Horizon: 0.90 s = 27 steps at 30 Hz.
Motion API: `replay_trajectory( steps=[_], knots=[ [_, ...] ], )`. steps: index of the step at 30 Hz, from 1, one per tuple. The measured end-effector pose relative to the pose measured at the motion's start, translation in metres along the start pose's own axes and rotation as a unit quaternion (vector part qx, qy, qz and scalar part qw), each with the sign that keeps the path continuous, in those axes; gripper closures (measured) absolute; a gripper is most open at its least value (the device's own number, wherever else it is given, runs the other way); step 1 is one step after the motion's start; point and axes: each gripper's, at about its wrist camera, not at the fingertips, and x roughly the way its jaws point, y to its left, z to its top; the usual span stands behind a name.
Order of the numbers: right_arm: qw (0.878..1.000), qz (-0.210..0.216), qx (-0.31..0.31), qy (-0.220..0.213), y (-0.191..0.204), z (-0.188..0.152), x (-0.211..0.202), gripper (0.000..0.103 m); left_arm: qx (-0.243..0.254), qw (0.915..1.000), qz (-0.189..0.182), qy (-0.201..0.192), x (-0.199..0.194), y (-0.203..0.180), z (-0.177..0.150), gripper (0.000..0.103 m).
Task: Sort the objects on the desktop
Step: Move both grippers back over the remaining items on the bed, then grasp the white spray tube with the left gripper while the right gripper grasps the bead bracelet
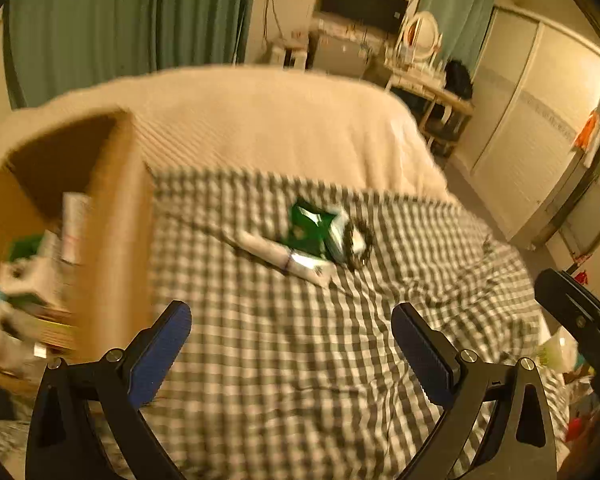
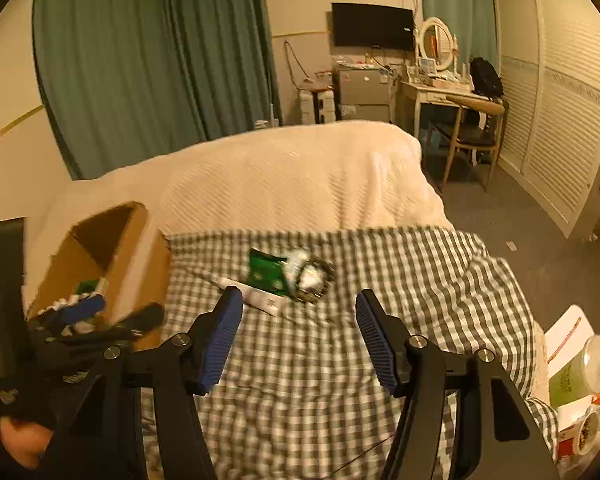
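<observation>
White tube (image 2: 256, 298) on the checked cloth (image 2: 320, 380), mid-bed, right of the cardboard box (image 2: 140, 276). Looks light and squishy; best pinched across the middle. Long way runs far-left to near-right. Green packet (image 2: 266, 272) overlaps it. Left gripper (image 1: 291, 354) wide, empty. Right gripper (image 2: 299, 330) part open, empty.

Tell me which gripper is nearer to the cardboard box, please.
Left. In the right wrist view the left gripper hangs at the cardboard box, over its open top and front edge. The right gripper is beside the box, out over the checked cloth.
</observation>
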Motion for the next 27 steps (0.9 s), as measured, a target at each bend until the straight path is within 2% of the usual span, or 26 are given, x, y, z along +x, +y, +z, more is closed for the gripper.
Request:
replay_trajectory(
  steps=[3,6,12,13,15,16,17,18,19,22,27],
  knots=[
    [1.000,0.005,0.013,0.011,-0.023,-0.013,0.032,0.047,-0.013,0.9996,0.019,0.018,0.051,-0.009,-0.001,0.000],
    [0.999,0.006,0.026,0.029,-0.047,-0.025,0.076,0.048,-0.039,0.9984,0.036,0.019,0.093,-0.004,0.004,0.000],
    [0.999,-0.005,-0.001,0.046,-0.055,-0.022,0.145,0.051,-0.083,0.9959,0.029,0.020,0.153,0.017,0.020,0.003],
    [0.999,-0.002,0.000,0.046,-0.054,-0.020,0.154,0.054,-0.081,0.9962,0.024,0.019,0.158,0.018,0.022,0.008],
    [0.999,0.003,0.008,0.042,-0.052,-0.012,0.170,0.055,-0.055,0.9982,0.023,0.010,0.165,0.017,0.028,0.027],
    [0.999,0.007,0.013,0.035,-0.050,-0.007,0.178,0.055,-0.033,0.9991,0.026,0.002,0.166,0.017,0.029,0.056],
    [0.999,0.013,0.017,0.030,-0.046,-0.003,0.184,0.055,-0.010,0.9995,0.029,-0.004,0.165,0.016,0.030,0.064],
    [0.999,0.018,0.018,0.027,-0.041,-0.001,0.188,0.055,0.000,0.9997,0.023,-0.008,0.162,0.018,0.029,0.065],
    [0.999,0.021,0.018,0.026,-0.036,0.001,0.194,0.055,-0.003,0.9998,0.016,-0.009,0.160,0.022,0.028,0.071],
    [0.999,0.028,0.006,0.027,-0.017,0.003,0.211,0.055,-0.035,0.9994,0.001,-0.004,0.151,0.040,0.027,0.081],
    [0.998,0.022,-0.017,0.055,0.014,-0.004,0.242,0.060,-0.020,0.9993,0.022,-0.023,0.133,0.048,0.027,0.082]
  ],
)
